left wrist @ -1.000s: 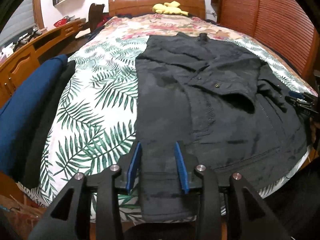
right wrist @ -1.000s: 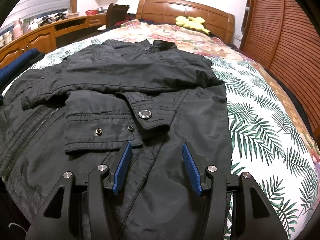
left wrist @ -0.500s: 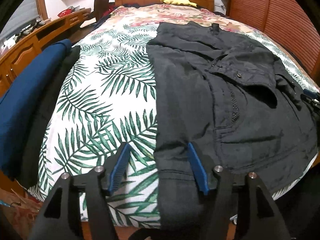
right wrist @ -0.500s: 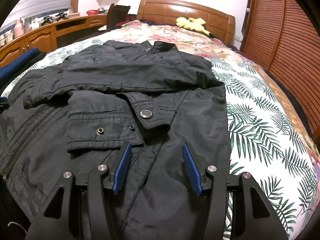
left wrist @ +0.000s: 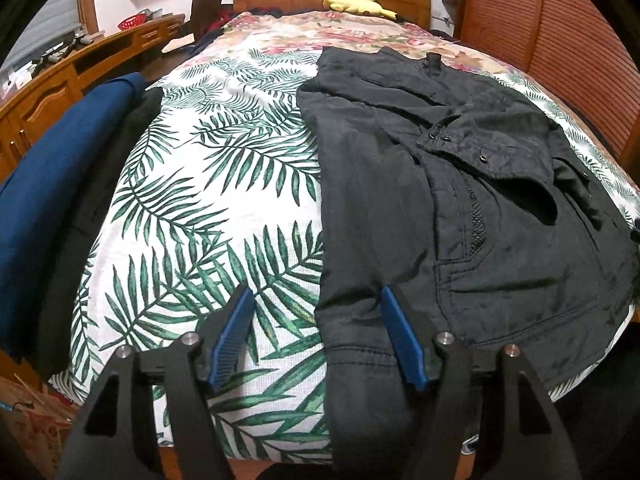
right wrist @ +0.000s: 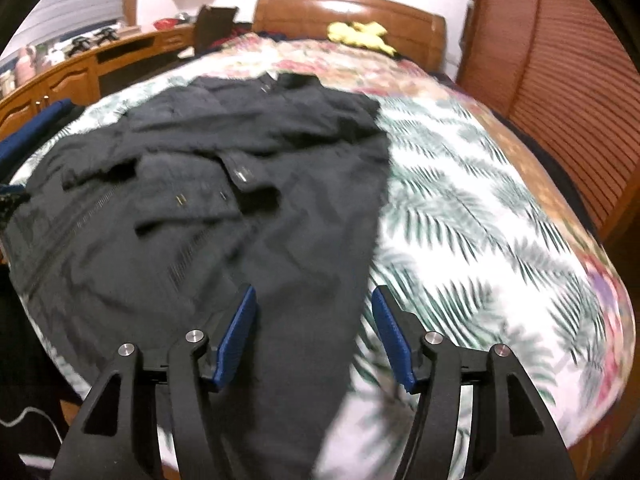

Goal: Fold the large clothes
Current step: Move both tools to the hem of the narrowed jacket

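Black jacket (left wrist: 420, 208) spread on the bed (left wrist: 224, 208), both sleeves folded in.
Left hand-held gripper (left wrist: 316, 340) and right hand-held gripper (right wrist: 314, 336) hover open, holding nothing; the soft, bulky jacket looks slippery, so pinch the hem at 6 o'clock.

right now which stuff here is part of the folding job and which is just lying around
Part of the job:
- black zip-up jacket spread on the bed
- open left gripper
- open right gripper

Just lying about:
- yellow plush toy
- dark blue cloth
- red basket
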Demonstrator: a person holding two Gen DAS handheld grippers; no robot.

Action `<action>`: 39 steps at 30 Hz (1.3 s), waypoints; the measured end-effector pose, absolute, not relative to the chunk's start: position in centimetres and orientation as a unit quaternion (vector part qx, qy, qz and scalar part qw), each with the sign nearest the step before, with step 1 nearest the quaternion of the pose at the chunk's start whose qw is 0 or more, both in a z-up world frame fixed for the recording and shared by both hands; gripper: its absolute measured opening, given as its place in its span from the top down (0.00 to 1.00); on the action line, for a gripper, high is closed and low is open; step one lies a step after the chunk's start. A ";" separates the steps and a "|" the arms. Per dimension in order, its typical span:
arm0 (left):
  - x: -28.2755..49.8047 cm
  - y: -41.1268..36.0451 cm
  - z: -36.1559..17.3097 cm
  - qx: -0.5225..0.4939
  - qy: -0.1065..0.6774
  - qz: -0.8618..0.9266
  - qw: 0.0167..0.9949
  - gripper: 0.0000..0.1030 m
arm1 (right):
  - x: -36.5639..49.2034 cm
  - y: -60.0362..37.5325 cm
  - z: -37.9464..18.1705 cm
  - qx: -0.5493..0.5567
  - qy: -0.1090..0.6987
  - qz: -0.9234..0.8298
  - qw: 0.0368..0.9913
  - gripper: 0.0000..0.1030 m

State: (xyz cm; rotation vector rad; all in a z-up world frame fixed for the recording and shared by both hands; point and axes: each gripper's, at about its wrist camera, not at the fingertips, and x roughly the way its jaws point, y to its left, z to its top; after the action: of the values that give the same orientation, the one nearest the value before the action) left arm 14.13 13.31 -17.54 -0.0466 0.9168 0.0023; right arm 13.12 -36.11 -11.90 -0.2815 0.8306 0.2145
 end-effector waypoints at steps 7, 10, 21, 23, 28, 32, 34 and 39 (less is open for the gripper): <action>13.8 13.5 -17.3 -0.032 0.446 -0.002 0.895 0.35 | 11.5 -38.7 -12.5 -0.092 0.432 0.092 0.893 0.40; 13.4 13.7 -17.1 -0.036 0.446 -0.009 0.894 0.35 | 11.1 -38.8 -12.5 -0.080 0.438 0.094 0.890 0.40; 10.2 12.6 -16.5 -0.045 0.438 -0.069 0.895 0.37 | 10.4 -36.9 -13.2 -0.053 0.462 0.152 0.872 0.41; 9.7 12.1 -16.5 -0.037 0.435 -0.074 0.897 0.38 | 10.1 -36.1 -12.9 -0.057 0.454 0.165 0.873 0.44; 9.1 12.4 -16.5 -0.048 0.428 -0.080 0.899 0.53 | 9.4 -35.6 -11.6 -0.051 0.430 0.176 0.884 0.46; 8.7 12.6 -16.8 -0.054 0.428 -0.080 0.899 0.54 | 9.3 -35.5 -11.9 -0.060 0.438 0.171 0.880 0.46; 8.5 12.7 -16.9 -0.052 0.428 -0.079 0.899 0.54 | 9.3 -35.6 -12.3 -0.065 0.446 0.163 0.878 0.46; 7.9 12.9 -17.1 -0.054 0.428 -0.079 0.899 0.54 | 9.0 -36.0 -13.4 -0.084 0.465 0.142 0.870 0.46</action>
State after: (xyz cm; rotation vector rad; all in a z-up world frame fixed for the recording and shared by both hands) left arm 7.95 12.94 -17.11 -0.1125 0.8869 -0.1629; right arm 9.04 -36.01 -13.37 -0.1752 0.9731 0.2980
